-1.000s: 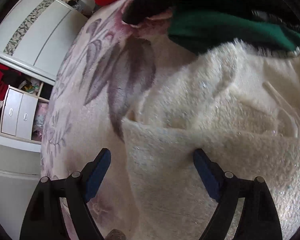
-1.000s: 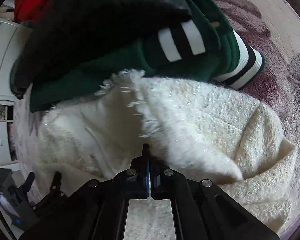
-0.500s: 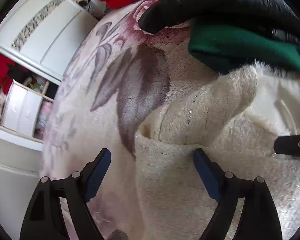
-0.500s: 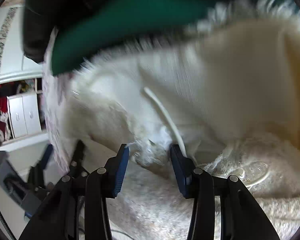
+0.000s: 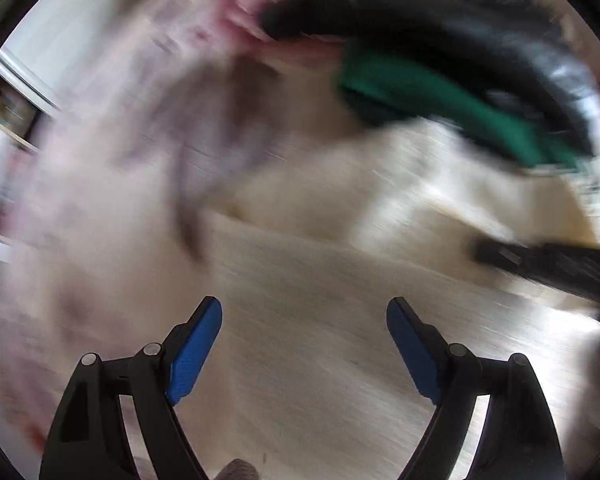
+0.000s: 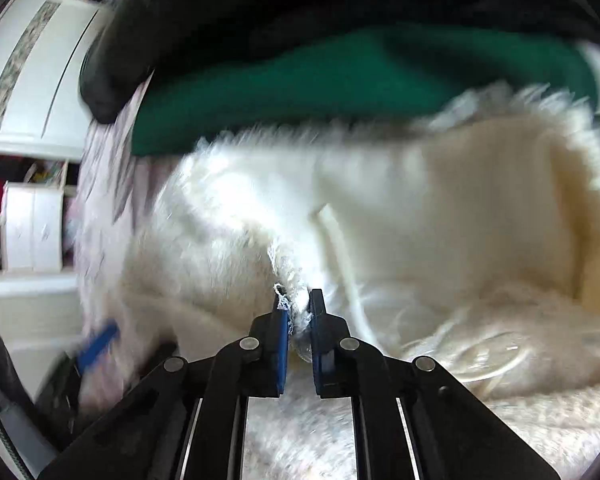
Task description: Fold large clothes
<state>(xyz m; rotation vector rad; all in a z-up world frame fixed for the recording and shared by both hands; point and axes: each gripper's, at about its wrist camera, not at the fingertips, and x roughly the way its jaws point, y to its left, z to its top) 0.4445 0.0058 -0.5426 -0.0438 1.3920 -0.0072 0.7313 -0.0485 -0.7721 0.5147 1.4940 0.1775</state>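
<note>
Pinching cream fleece garment [image 6: 380,200], orientation unclear.

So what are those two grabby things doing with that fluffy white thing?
A person is folding clothes on a flowered blanket, with a gripper in each hand. The right gripper has its jaws pinched on a bit of the fluffy white sweater. The left gripper hangs over the sweater with its jaws wide apart, holding nothing. Behind the sweater lie a green garment and a black one, untouched.
</note>
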